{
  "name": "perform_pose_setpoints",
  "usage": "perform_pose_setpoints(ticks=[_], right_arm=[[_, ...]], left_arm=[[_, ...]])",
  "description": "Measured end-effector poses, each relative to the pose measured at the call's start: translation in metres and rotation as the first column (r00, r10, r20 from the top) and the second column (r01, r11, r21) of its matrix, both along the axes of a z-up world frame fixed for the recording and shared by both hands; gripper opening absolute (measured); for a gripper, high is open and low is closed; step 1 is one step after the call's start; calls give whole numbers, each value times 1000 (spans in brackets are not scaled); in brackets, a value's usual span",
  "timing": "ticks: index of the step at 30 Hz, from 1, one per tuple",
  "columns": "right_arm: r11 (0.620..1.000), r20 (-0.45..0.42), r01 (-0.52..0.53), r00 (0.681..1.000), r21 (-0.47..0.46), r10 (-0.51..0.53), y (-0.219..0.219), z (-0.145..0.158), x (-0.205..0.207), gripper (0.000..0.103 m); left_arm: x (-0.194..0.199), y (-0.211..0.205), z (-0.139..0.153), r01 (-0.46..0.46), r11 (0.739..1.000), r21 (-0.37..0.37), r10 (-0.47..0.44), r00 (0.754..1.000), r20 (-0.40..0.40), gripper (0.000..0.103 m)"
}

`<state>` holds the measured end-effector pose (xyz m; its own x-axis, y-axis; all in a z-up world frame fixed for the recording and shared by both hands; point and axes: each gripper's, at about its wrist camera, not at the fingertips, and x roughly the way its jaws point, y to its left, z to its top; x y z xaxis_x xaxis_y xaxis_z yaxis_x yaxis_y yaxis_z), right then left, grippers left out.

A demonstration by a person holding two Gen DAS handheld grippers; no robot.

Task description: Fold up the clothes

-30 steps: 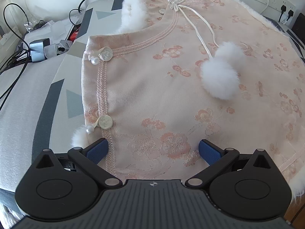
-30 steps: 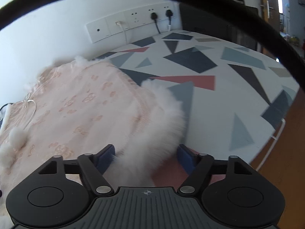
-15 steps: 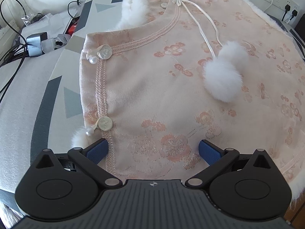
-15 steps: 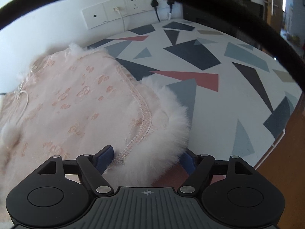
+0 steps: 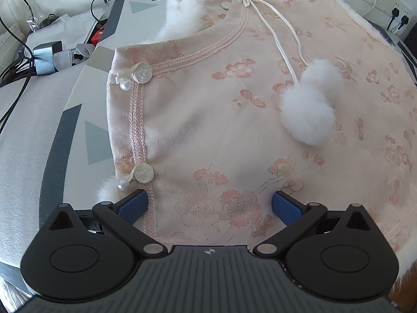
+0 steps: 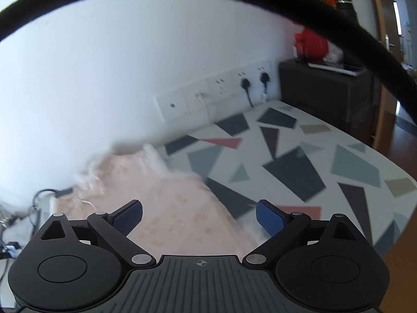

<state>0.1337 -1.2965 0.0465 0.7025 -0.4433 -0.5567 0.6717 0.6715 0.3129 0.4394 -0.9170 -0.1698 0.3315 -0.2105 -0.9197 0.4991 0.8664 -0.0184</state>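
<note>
A pink floral garment (image 5: pixel 234 109) with white fur trim and two white pompoms (image 5: pixel 310 104) on cords lies spread on the patterned bed cover (image 5: pixel 52 135). My left gripper (image 5: pixel 209 203) hovers just above its near hem, jaws wide open, nothing between the blue pads. In the right wrist view, the same garment (image 6: pixel 166 208) appears blurred, lying below and ahead. My right gripper (image 6: pixel 199 217) is lifted above it, its jaws opening, with nothing held between them.
Cables, a grey charger (image 5: pixel 45 56) and clutter lie at the bed's left edge. A wall socket strip (image 6: pixel 216 94) with plugs runs behind the bed. A dark cabinet (image 6: pixel 328 91) stands at the far right. A black cable (image 6: pixel 234 2) arcs across the right view.
My right gripper has let go of the fur-trimmed edge, opened wider and risen away from the garment. The left gripper has stayed over the hem.
</note>
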Motion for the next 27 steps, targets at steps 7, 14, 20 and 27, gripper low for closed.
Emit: perform_pose_setpoints(ticks=[7, 14, 20, 27], right_arm=[[998, -14, -45, 999, 43, 46, 7, -6, 26, 94], [990, -71, -116, 990, 78, 122, 24, -23, 51, 93], [972, -99, -225, 968, 70, 231, 46, -31, 78, 93], [889, -166, -454, 874, 63, 458, 97, -54, 140, 93]], left_arm=[[1, 0, 0, 11, 1000, -2, -11, 1000, -2, 103], [-4, 1, 4, 56, 998, 9, -56, 998, 11, 103], [-15, 6, 5, 107, 994, 18, -108, 994, 30, 103], [-11, 7, 2, 91, 996, -10, -91, 995, 40, 103]])
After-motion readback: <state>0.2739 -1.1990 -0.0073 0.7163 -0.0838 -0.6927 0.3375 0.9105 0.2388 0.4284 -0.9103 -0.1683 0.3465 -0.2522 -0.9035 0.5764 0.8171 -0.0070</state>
